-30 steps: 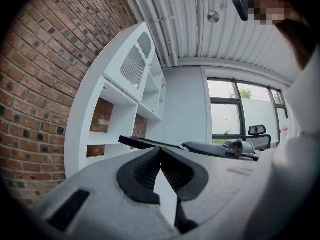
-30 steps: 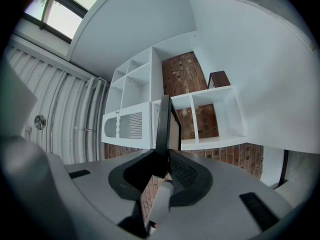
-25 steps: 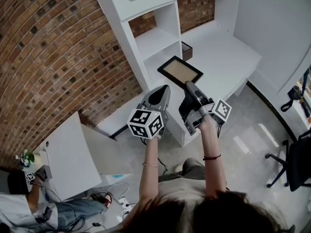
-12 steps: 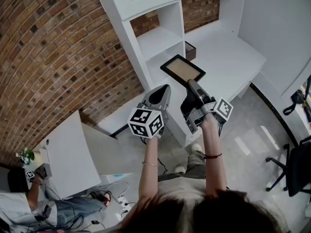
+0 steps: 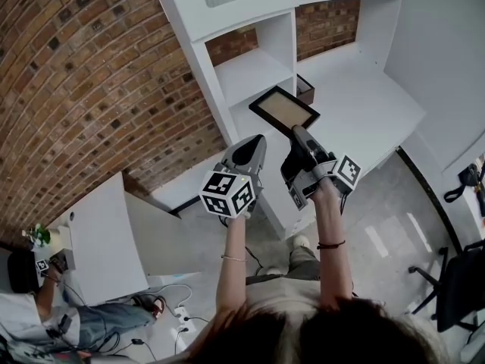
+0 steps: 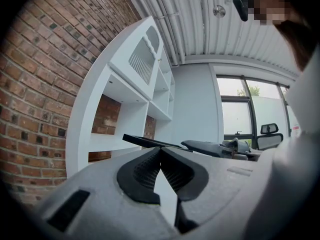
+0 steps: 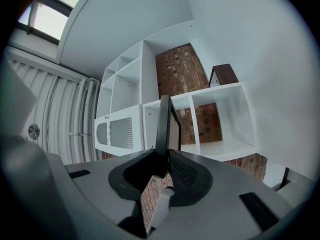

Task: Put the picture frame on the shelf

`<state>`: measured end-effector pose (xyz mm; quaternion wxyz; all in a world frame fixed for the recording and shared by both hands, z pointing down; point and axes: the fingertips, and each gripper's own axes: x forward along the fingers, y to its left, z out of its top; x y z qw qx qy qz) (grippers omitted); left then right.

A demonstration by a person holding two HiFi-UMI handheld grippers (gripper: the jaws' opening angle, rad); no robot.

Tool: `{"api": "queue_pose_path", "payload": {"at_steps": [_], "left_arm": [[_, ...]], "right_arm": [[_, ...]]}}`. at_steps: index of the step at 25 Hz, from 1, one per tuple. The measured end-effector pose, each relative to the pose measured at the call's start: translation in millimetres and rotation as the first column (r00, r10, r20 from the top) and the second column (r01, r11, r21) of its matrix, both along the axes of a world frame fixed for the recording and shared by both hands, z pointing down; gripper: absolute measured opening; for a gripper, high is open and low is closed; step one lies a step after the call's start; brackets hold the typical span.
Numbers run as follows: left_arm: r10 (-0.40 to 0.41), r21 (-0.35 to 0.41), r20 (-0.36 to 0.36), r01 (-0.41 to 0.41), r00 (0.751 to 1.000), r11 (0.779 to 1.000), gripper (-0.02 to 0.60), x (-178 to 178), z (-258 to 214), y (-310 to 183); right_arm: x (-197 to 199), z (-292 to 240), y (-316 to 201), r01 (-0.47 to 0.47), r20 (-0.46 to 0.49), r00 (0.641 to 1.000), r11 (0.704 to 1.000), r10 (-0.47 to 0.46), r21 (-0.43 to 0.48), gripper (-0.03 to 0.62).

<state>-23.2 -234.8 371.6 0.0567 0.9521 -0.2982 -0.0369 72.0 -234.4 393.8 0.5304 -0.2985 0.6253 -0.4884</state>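
Room: red-brown brick wall (image 5: 91,89) at left, plain white wall at right, grey floor (image 5: 379,226); ribbed ceiling (image 6: 200,19) & window (image 6: 240,119) seen from left gripper view.
Surface: white shelf unit (image 5: 250,67) w/ open cubbies backed by brick; white desk top (image 5: 356,105) joins it on the right.
Cabinet door: slatted vent door (image 7: 122,131) at top of unit.
Around: small dark-brown box (image 5: 306,89) by the shelf upright, just past the frame; black office chair (image 5: 455,279) far right; white table (image 5: 106,241) lower left, a seated person (image 5: 30,309) beside it, cables (image 5: 167,309) on floor.
In the way: box is the only thing near the frame on that side.
Picture frame (image 5: 284,111): rectangular, thin black border, plain tan panel, lying about flat, face up.
Frame pos.: in the air, over the front edge of the unit's low shelf, touching no board.
R gripper (image 7: 161,154): clenched on frame's near edge, frame seen edge-on betw. pads.
L gripper (image 6: 160,150): jaws closed tip to tip, nothing in them; beside R gripper, short of the frame.
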Motion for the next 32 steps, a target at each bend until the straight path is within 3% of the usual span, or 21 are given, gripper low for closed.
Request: {"api": "queue_pose_path", "payload": {"at_steps": [15, 32], "left_arm": [[-0.093, -0.002, -0.008, 0.093, 0.996, 0.996, 0.011, 25, -2, -53], [-0.209, -0.018, -0.029, 0.208, 0.978, 0.978, 0.011, 43, -8, -83]], "right_arm": [[22, -7, -64, 0.100, 0.003, 0.995, 0.995, -0.100, 0.004, 0.075], [35, -10, -101, 0.225, -0.016, 0.974, 0.974, -0.225, -0.005, 0.075]]}}
